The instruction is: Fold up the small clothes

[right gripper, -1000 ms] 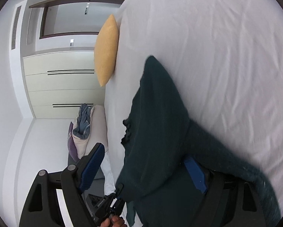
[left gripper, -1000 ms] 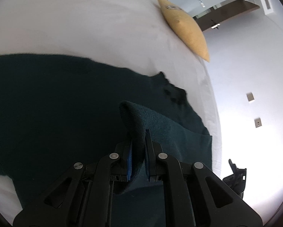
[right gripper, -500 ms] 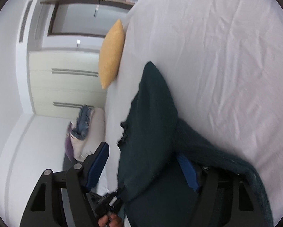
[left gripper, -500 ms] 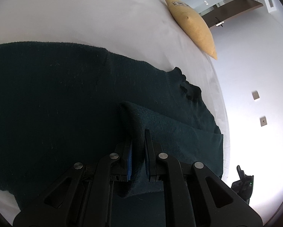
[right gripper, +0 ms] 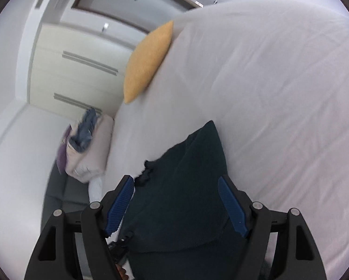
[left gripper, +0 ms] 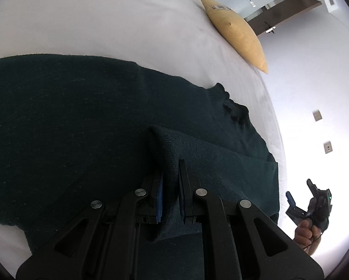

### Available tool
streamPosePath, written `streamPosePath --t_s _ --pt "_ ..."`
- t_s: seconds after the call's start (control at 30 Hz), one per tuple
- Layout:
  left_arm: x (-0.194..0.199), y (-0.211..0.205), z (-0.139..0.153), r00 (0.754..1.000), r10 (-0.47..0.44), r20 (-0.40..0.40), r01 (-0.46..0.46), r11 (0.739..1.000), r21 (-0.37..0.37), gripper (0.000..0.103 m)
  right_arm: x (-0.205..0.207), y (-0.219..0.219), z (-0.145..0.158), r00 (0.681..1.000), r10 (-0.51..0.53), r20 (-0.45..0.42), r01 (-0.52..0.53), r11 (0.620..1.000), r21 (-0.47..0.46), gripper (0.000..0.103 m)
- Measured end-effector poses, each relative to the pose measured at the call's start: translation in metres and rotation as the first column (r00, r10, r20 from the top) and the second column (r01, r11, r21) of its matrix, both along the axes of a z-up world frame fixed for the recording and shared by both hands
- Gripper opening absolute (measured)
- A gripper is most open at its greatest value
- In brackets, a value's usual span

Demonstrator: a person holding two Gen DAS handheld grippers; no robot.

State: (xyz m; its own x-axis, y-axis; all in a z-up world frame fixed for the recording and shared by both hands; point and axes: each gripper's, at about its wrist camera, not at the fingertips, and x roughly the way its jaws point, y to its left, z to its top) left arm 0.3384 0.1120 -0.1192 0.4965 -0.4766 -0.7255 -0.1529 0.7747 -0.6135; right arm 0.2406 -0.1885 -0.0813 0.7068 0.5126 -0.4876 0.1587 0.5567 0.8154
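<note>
Both grippers differ from a second ago: the right gripper, whose blue ribbed pads have been narrowing yet stand wide apart and clear of cloth, has lifted and rolled off the dark green knit sweater, while the left gripper stays clamped on a raised fold of it. More of the sweater now lies flat on the white bedsheet, its ragged collar near the bed's edge. Smooth sheet stretches open toward the mustard cushion.

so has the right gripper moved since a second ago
Yes. The right gripper has lifted and rolled: the yellow cushion sits tilted now, and the dark sweater lies below its open jaws.
</note>
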Motion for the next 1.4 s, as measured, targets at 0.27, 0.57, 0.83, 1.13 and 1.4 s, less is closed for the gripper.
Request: streamPosePath --t_s 0.27,0.57,0.83,1.13,1.4 --pt "0.007 -0.007 -0.008 1.0 -0.016 0.006 0.016 1.0 0.027 0.011 0.04 0.012 -0.029 0.997 0.068 -0.036 -0.067 0.997 0.046 0.078" --pt "0.009 -0.012 -0.01 0.999 -0.024 0.032 0.022 0.998 0.062 0.012 0.068 0.02 -0.015 0.992 0.125 -0.008 -0.125 0.992 0.003 0.078" --pt "0.013 -0.016 -0.01 0.998 -0.038 0.049 0.034 0.996 0.081 0.013 0.079 0.035 -0.036 0.967 0.242 -0.083 -0.241 0.97 0.027 0.079" --pt "0.012 -0.006 -0.013 0.998 -0.038 0.055 0.036 0.999 0.04 0.013 -0.009 0.056 -0.044 0.919 0.388 -0.07 -0.384 0.921 0.068 0.081" --pt "-0.035 0.041 0.017 0.994 0.081 0.076 -0.083 0.996 0.026 0.068 -0.051 0.053 -0.026 0.964 0.262 0.03 -0.264 0.962 0.064 0.097"
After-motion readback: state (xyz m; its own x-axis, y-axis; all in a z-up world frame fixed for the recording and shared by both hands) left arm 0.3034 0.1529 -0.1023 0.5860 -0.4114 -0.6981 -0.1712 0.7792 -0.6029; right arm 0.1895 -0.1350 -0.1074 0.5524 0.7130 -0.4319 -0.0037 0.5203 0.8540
